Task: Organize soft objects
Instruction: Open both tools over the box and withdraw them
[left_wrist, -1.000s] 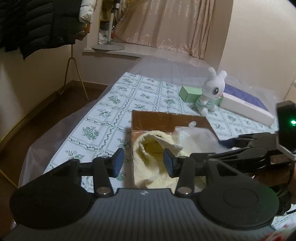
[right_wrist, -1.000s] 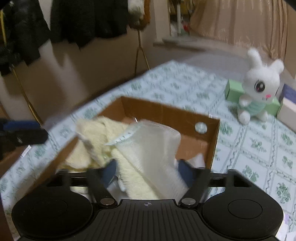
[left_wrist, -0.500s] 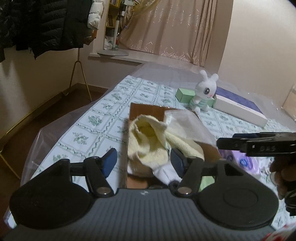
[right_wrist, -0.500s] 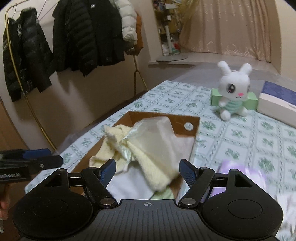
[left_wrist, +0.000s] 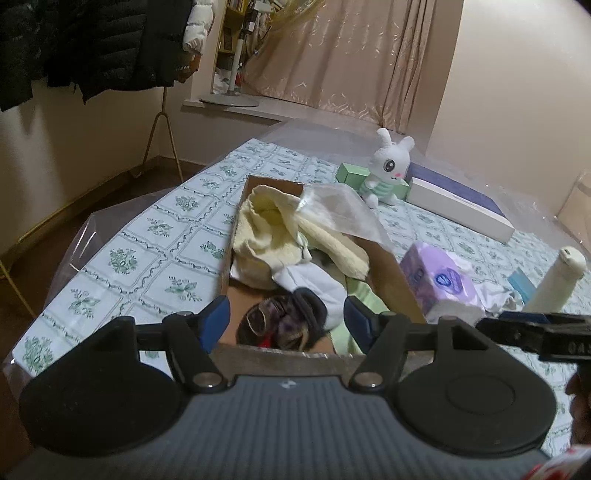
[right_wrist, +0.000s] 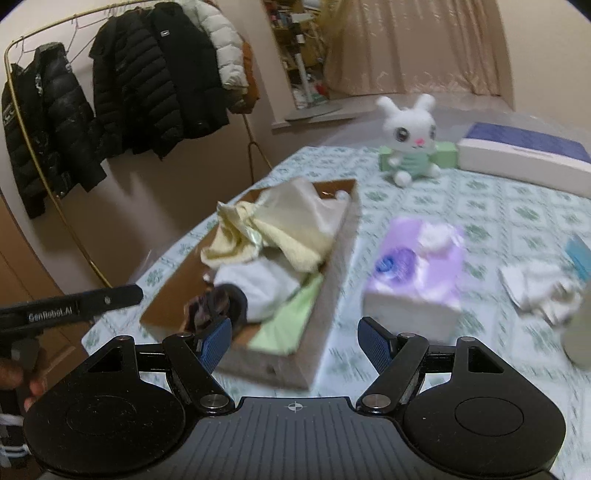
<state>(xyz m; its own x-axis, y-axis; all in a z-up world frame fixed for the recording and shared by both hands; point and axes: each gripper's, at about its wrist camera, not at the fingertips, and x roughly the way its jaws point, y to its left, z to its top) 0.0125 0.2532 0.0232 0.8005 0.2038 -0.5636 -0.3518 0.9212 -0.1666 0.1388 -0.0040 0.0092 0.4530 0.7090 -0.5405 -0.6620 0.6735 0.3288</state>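
Both grippers, left (left_wrist: 286, 323) and right (right_wrist: 293, 341), spread, holding nothing. Yellow towel (left_wrist: 269, 229) heaped in far end of cardboard box (left_wrist: 400, 280); light, limp, compressible. Best pinched at a raised fold.

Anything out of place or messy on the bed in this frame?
Yes. The cardboard box is overstuffed: a yellow towel and a clear plastic bag bulge above its rim instead of lying flat. To its right, a crumpled white cloth lies loose on the bed beside the purple tissue pack. Both grippers are open and empty.
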